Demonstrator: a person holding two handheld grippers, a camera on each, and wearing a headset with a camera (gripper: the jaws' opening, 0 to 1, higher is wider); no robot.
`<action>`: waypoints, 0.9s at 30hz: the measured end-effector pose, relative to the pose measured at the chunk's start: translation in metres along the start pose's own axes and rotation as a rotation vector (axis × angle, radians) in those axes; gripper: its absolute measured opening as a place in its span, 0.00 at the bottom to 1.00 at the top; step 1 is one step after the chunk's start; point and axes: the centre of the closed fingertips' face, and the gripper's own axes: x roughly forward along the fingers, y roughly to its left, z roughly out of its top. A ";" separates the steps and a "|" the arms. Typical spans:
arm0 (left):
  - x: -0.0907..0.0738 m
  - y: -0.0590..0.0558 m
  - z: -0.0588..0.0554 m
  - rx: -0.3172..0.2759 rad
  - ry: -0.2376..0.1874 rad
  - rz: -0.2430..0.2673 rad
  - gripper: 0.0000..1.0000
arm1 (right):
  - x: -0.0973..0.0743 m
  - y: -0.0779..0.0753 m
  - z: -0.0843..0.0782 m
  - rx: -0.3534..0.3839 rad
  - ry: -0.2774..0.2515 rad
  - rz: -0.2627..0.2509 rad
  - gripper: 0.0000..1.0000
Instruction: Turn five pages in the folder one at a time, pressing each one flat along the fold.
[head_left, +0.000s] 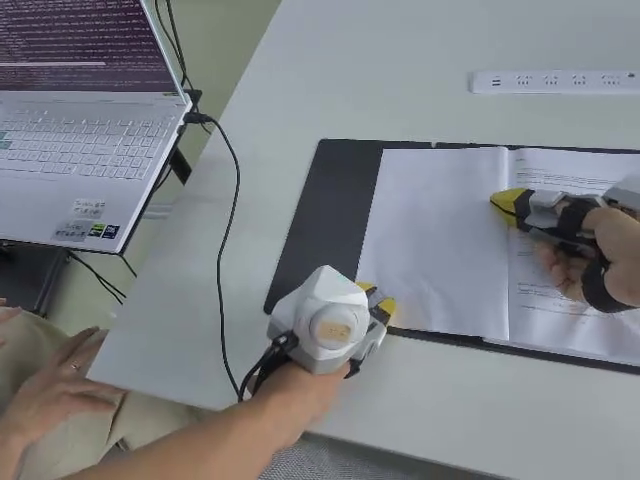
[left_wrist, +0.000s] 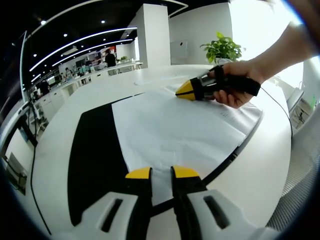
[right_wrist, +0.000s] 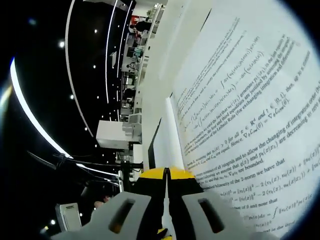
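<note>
On a white table (head_left: 420, 60) lay the open folder (head_left: 335, 200), a blank page (head_left: 435, 240) spread on its left. The right gripper (head_left: 505, 201), jaws shut and empty, pressed by the fold. The left gripper (head_left: 383, 305), jaws narrowly parted, sat at that page's near edge.

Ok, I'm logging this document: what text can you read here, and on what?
"to allow the changing of integration order": on the printed page.
"of the 2-norm we have that": same page, lower down.
Too small or blurred to read: laptop screen, laptop stickers, power strip.
</note>
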 end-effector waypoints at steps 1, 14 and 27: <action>0.000 0.000 0.000 0.001 -0.001 0.000 0.13 | -0.002 0.000 -0.002 0.005 0.002 0.004 0.00; -0.001 0.000 0.001 0.009 -0.012 -0.004 0.14 | -0.037 -0.008 -0.062 0.000 0.152 0.017 0.00; -0.003 0.000 0.002 0.000 -0.023 -0.002 0.14 | -0.075 -0.016 -0.122 -0.027 0.256 0.006 0.00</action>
